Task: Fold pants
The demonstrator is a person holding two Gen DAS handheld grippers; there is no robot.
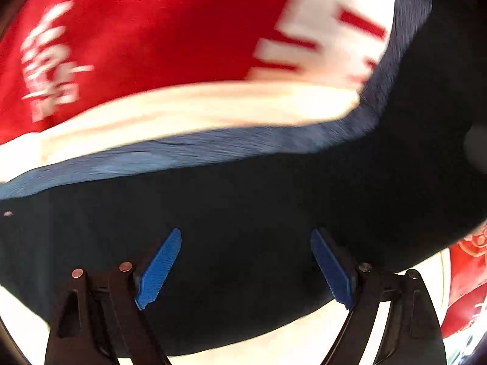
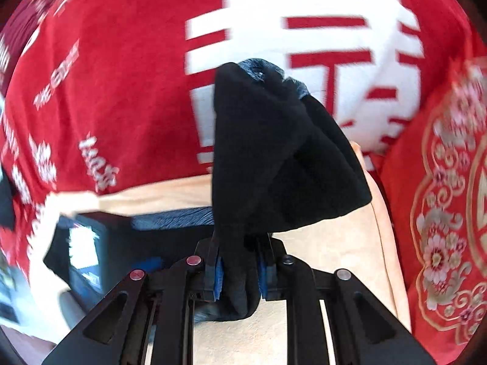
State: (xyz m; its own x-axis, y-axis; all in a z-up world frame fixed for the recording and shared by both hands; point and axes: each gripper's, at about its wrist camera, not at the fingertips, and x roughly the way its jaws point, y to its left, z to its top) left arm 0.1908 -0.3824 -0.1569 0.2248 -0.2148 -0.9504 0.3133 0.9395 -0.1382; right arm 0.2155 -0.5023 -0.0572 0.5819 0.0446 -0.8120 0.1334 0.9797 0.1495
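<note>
Pants (image 2: 274, 158) bunched in clenched right tongs (image 2: 240, 270) | left tongs (image 1: 246, 267) released, spread above dark cloth

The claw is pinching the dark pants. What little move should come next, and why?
Probably carry the pinched part across and lay it on the flat part. The right gripper is shut on a bunch of the pants, and the left gripper is open over the rest.
</note>
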